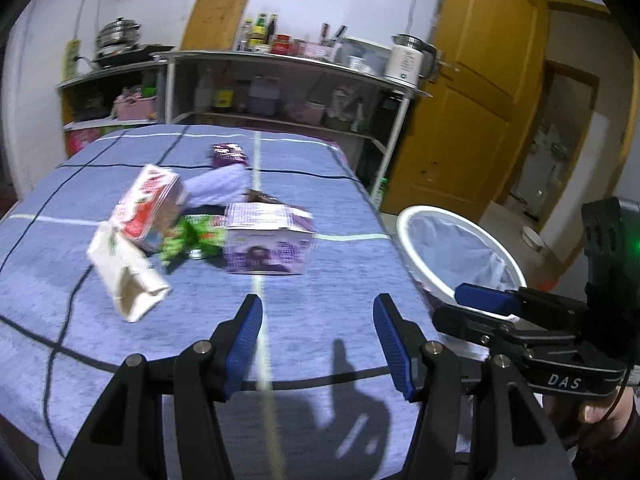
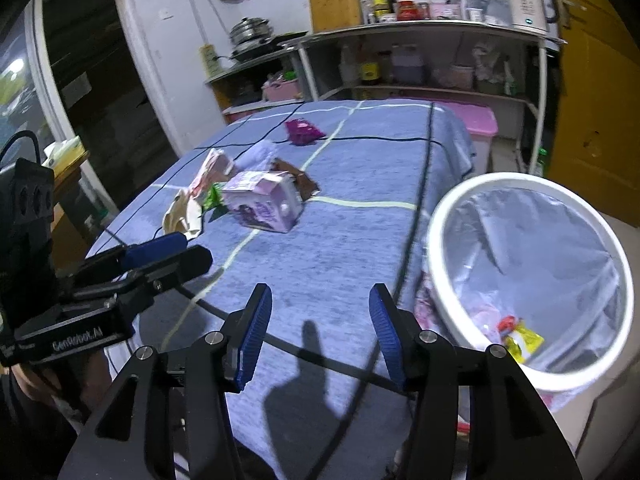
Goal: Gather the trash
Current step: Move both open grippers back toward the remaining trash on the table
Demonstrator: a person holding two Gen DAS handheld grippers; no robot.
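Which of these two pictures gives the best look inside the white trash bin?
The right wrist view. There the trash bin opens toward the camera, so its liner and a yellow wrapper at the bottom show. In the left wrist view the trash bin is farther off, partly hidden behind the right gripper, contents unseen.

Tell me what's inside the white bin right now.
The white bin has a clear liner holding a yellow wrapper with a red bit and something pale pink beside it. The near rim hides the rest of the bottom.

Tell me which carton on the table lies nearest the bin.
The purple-and-white carton, top flaps torn open, sits closest to the white bin. The red-and-white carton and cream carton lie farther left.
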